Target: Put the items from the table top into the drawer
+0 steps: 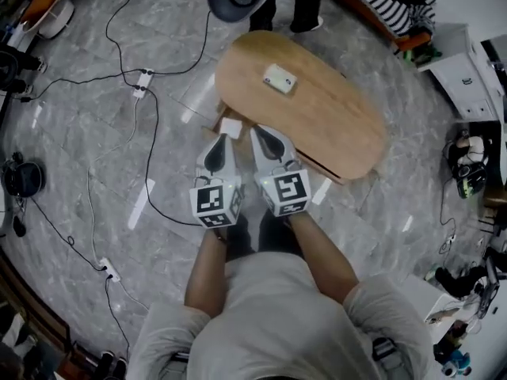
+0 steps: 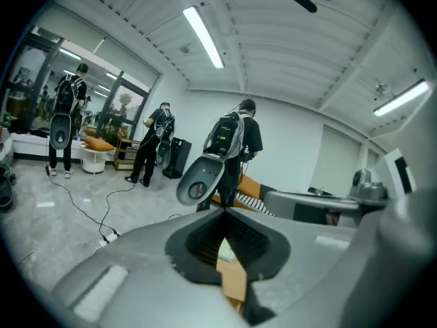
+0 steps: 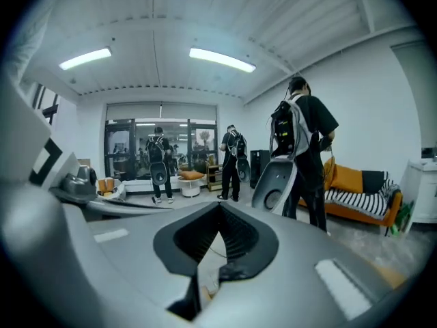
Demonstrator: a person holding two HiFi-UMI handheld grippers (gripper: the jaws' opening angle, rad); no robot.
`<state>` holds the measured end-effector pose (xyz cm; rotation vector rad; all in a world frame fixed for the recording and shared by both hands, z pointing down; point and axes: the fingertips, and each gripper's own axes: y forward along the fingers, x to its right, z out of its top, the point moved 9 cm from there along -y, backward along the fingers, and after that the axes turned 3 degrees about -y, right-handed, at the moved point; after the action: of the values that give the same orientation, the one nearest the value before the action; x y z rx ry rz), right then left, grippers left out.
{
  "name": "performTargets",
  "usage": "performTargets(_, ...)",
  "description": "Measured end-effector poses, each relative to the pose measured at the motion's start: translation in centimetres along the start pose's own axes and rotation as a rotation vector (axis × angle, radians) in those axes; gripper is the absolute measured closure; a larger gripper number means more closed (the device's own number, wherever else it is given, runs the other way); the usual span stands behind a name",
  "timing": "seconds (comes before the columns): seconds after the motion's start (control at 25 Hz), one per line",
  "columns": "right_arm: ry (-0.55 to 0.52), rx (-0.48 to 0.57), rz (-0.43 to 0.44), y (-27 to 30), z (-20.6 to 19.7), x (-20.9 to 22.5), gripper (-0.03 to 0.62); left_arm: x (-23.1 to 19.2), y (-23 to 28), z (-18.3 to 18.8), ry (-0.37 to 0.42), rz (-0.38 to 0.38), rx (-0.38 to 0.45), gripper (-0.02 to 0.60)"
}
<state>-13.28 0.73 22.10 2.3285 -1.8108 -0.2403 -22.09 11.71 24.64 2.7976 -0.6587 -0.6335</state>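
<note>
From the head view we see the left gripper (image 1: 223, 138) and right gripper (image 1: 256, 131) held side by side in front of the person. Each carries its marker cube, and both point toward the near left end of an oval worktop (image 1: 333, 117) of smooth, light brown wood. The task's thing, a small white flat item (image 1: 279, 78) with rounded corners, lies alone on the far left part of that worktop, well apart from both grippers. A pale rectangle (image 1: 230, 127) framed in brown sits at the worktop's near left edge. It may be the open drawer, though the grippers partly cover it and we cannot be sure. Only this view shows the grey, marble-veined floor (image 1: 79, 157), with thin black cables (image 1: 150, 157) looping to a white power strip (image 1: 142, 83). The gripper views look out level across the room instead. In the left gripper view, the left gripper (image 2: 224, 212) has its ribbed dark fingers (image 2: 205, 241) closed tip to tip with nothing between them, and a sliver of tan wood shows below. In the right gripper view, the right gripper (image 3: 220, 205) is likewise closed and empty. Beyond it are ceiling strip lights (image 3: 222, 59), a standing person (image 3: 311, 132) with a backpack, and an orange sofa (image 3: 351, 180).
</note>
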Motion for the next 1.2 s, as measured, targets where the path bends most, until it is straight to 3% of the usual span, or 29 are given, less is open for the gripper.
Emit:
performTargets(0.16, -0.014, 0.054, -0.053, -3.7, 2.8, 0.1, 0.586, 2.8, -1.2, 2.2, 0.054, -0.061, 0.043, 0.561)
performTargets(0.32, -0.051, 0.102, -0.043, -7.7, 4.6, 0.8, 0.587, 6.1, -3.2, 3.4, 0.078, -0.058, 0.086, 0.561)
performTargets(0.6, -0.094, 0.159, 0.055, -15.3, 6.0, 2.8, 0.588, 13.8, -6.7, 2.0, 0.119, -0.035, 0.141, 0.561)
performTargets(0.84, -0.062, 0.229, 0.077, -21.2, 5.5, 5.3, 0.588, 19.4, -10.3, 1.1, 0.178, 0.011, 0.215, 0.561)
performTargets(1.2, -0.088, 0.267, 0.095, -26.6, 5.5, 5.4, 0.588, 23.7, -13.4, -0.6, 0.193, 0.02, 0.244, 0.561)
